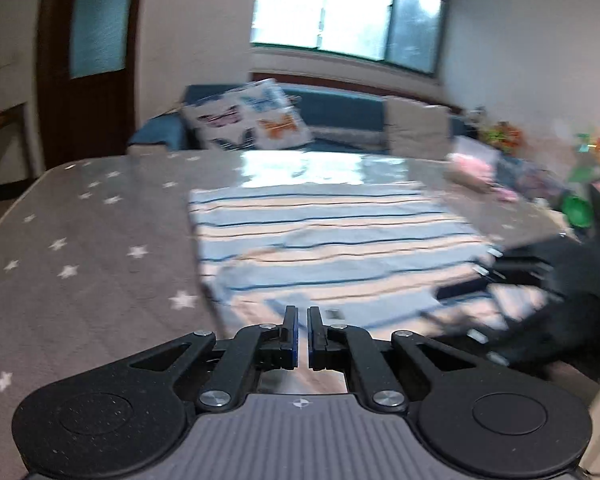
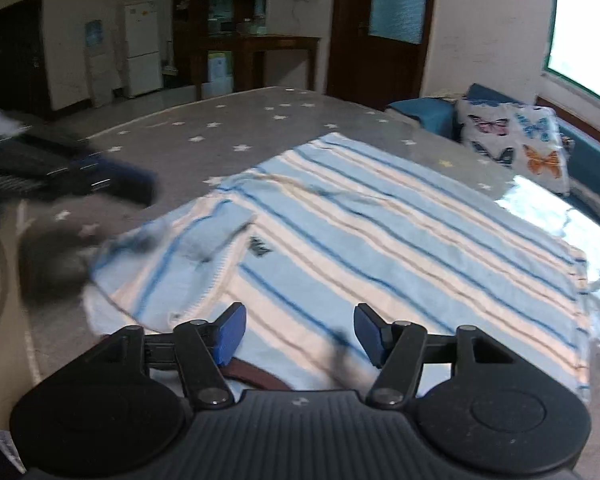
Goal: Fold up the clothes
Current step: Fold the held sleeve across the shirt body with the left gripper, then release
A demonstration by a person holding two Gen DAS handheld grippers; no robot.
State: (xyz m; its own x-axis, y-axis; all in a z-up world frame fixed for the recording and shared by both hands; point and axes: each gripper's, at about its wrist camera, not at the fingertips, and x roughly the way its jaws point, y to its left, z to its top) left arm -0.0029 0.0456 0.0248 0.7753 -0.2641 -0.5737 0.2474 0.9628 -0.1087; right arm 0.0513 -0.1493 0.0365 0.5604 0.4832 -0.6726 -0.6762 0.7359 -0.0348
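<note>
You won't find anything readable here. The striped garment carries a small dark label near its neckline, toward the near edge of the star-patterned table, but its print is too blurred to make out; the left wrist view shows the same tag as a grey smudge. The white fridge at the back wall bears faint marks, too small for you to read.

The garment lies on the table; a cushion sits on the sofa behind.
</note>
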